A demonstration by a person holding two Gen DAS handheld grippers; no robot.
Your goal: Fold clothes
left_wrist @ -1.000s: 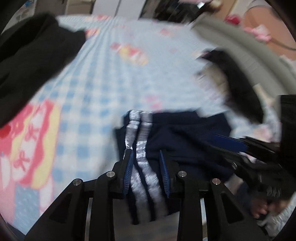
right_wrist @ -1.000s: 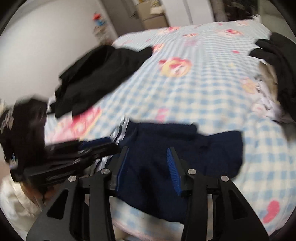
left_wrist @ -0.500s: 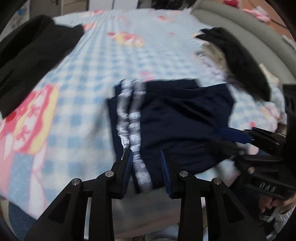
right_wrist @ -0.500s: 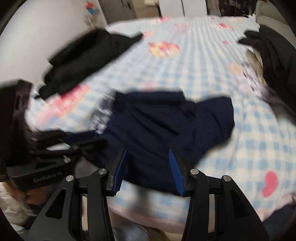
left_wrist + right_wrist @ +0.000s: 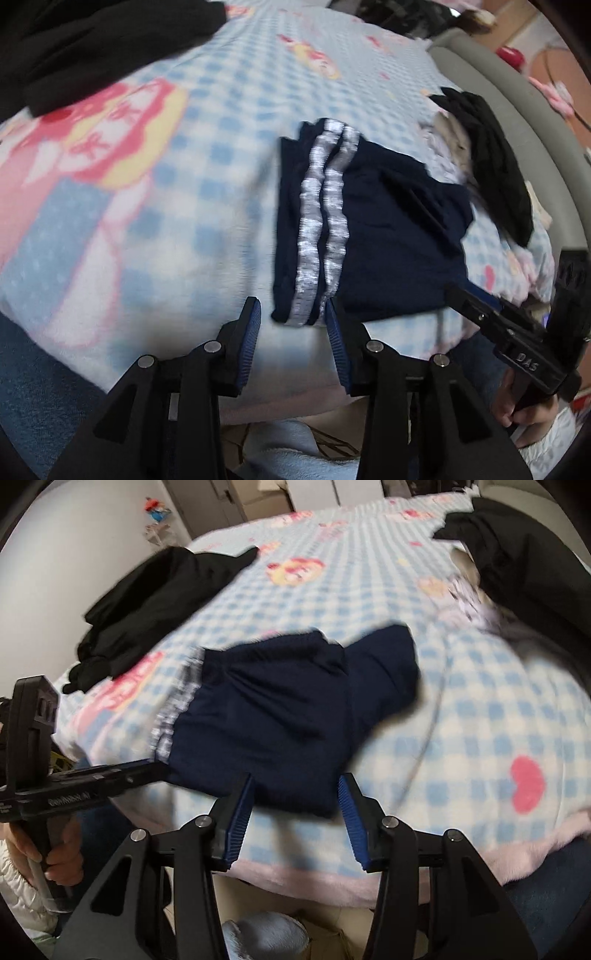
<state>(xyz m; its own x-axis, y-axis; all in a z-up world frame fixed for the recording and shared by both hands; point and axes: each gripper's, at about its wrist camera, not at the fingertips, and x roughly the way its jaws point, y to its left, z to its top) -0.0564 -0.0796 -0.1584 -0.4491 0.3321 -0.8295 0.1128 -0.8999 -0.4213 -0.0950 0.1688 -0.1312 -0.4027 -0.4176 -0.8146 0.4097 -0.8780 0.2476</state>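
Navy shorts (image 5: pixel 388 229) with two silver-white side stripes (image 5: pixel 321 221) lie flat on the blue checked blanket (image 5: pixel 207 155) near its front edge; they also show in the right wrist view (image 5: pixel 288 716). My left gripper (image 5: pixel 291 314) is open and empty, just short of the striped near corner. My right gripper (image 5: pixel 295 794) is open and empty, at the shorts' near hem. Each gripper shows in the other's view: the right one (image 5: pixel 517 332), the left one (image 5: pixel 92 779).
A black garment (image 5: pixel 155 602) lies at the blanket's far left. Another black garment (image 5: pixel 517 561) lies on pale clothes at the far right, by a grey padded edge (image 5: pixel 517 122). A pale blue fluffy item (image 5: pixel 266 938) sits below the bed edge.
Both grippers have drawn back towards the bed's front edge. The shorts, earlier between the fingers, now lie released on the blanket ahead of them.
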